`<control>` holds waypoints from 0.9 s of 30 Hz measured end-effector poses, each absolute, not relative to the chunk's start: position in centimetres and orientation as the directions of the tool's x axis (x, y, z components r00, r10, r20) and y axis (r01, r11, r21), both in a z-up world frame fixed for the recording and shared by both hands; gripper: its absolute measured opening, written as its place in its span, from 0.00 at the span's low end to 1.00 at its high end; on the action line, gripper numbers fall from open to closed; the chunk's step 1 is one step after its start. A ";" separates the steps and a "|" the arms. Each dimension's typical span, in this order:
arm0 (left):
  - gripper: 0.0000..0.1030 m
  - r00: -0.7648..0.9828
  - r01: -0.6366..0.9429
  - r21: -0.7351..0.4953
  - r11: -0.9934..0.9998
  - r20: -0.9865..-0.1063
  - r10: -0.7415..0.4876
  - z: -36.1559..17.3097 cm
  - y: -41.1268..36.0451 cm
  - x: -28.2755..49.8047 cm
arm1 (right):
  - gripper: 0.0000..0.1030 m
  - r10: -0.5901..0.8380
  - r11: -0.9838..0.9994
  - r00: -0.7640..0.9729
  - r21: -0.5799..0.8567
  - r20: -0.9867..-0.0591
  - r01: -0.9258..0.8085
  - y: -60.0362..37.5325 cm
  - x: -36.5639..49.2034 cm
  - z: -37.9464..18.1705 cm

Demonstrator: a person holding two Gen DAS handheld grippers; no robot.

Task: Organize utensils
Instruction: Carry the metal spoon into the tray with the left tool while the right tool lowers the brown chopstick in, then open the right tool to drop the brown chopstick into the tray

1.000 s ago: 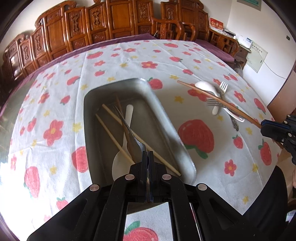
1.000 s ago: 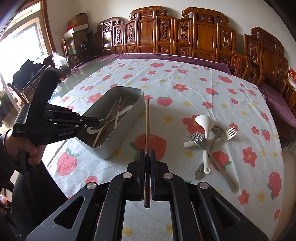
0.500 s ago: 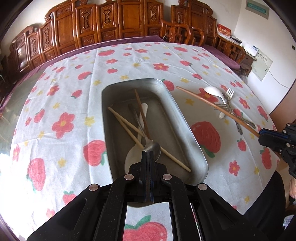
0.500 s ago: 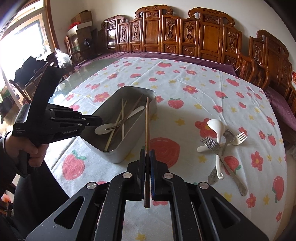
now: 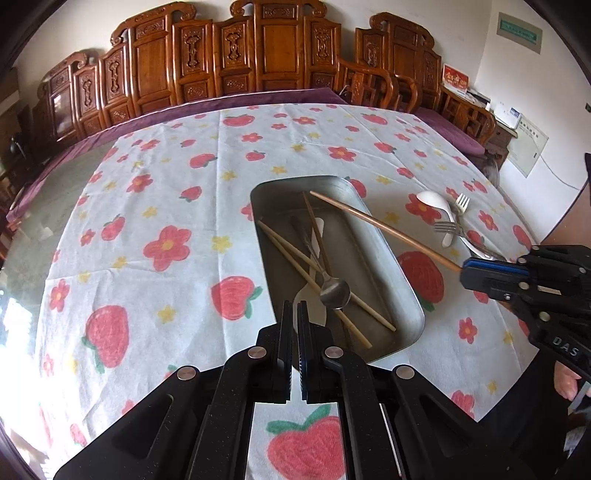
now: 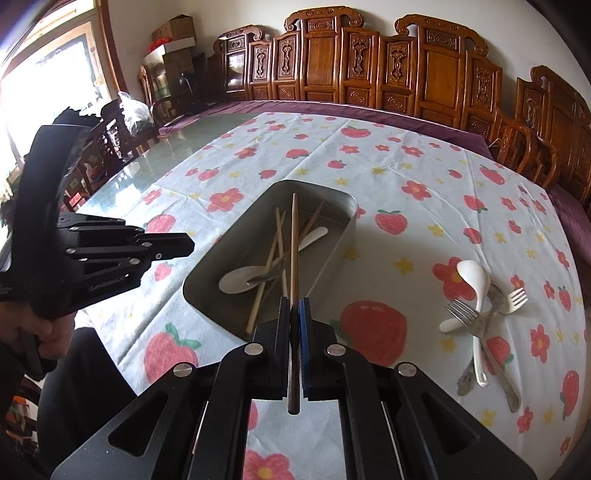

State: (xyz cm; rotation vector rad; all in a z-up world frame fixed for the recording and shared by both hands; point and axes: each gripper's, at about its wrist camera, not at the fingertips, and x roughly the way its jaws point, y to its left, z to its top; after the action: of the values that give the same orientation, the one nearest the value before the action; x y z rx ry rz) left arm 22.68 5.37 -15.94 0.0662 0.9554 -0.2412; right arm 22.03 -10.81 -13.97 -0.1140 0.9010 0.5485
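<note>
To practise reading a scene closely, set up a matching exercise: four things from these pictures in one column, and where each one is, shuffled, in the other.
Things:
1. dark brown chopstick
2. metal spoon
3. forks
4. left gripper

Places or states:
A. lying inside the metal tray
B. shut on nothing
C. clamped in the right gripper
D. on the tablecloth beside the white spoon

Pairs: 1-C, 2-A, 3-D, 4-B

Carved wooden chairs (image 6: 436,70) line the far side of the table. A strawberry-and-flower tablecloth (image 5: 155,236) covers it. Cardboard boxes (image 6: 173,31) sit stacked near the window (image 6: 48,77).
</note>
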 end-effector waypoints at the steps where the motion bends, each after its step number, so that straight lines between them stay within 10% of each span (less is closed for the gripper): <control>1: 0.02 0.555 0.230 -0.051 0.972 -0.813 -0.174 -15.8 5.6 22.6 | 0.06 0.406 0.858 0.490 0.138 -0.772 -0.495 -10.4 22.3 -14.0; 27: 0.11 0.582 0.185 -0.050 0.981 -0.799 -0.151 -14.1 8.8 21.8 | 0.06 0.405 0.893 0.395 0.263 -0.825 -0.366 -5.7 27.7 -17.7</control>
State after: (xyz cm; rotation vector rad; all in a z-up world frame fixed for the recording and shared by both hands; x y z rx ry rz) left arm 21.79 8.82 -14.08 0.0400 0.9289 -0.1961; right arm 27.68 -5.73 -17.67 0.0415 1.0575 0.4884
